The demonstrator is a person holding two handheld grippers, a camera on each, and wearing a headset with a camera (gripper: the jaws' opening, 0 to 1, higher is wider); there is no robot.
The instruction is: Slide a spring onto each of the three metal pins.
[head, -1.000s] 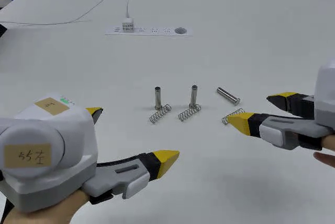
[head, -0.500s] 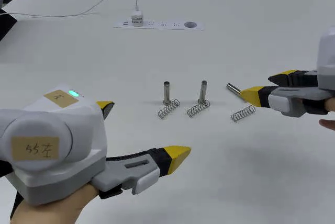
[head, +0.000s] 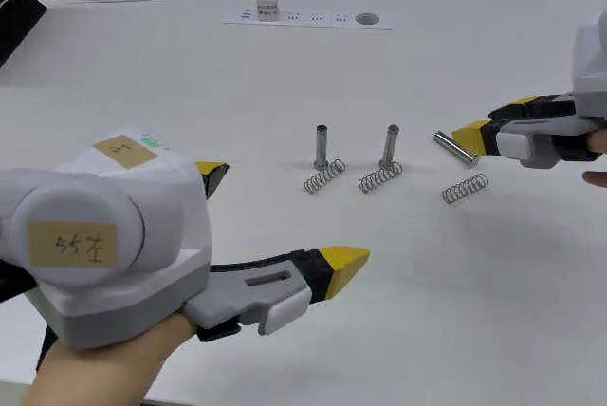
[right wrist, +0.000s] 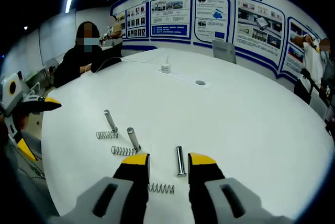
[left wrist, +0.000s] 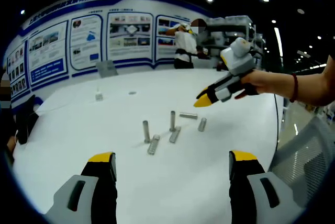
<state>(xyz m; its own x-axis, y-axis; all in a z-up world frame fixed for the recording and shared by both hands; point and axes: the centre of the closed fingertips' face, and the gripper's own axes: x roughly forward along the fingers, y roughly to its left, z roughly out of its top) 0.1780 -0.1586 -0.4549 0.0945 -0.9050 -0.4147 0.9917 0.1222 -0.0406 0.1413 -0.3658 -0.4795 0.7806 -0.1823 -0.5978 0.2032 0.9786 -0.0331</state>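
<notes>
Two metal pins (head: 321, 145) (head: 390, 145) stand upright on the white table, and a third pin (head: 455, 149) lies flat to their right. A spring lies in front of each: left spring (head: 324, 176), middle spring (head: 380, 176), right spring (head: 465, 188). My right gripper (head: 493, 121) is open at the lying pin's right end. In the right gripper view the lying pin (right wrist: 180, 160) runs between my right gripper's (right wrist: 169, 161) jaws, with a spring (right wrist: 161, 188) below. My left gripper (head: 277, 219) is open and empty, well short of the pins, and the left gripper view shows its wide gap (left wrist: 172, 157).
A white power strip (head: 308, 18) with a plug and cable (head: 267, 3) lies at the far side of the table (head: 474, 311). A person (right wrist: 86, 51) sits at the table's far left edge in the right gripper view. Bare tabletop lies in front of the springs.
My right gripper has moved from beside the right spring, away from me, to the lying pin's end. The head camera has shifted. The pins and springs have not moved.
</notes>
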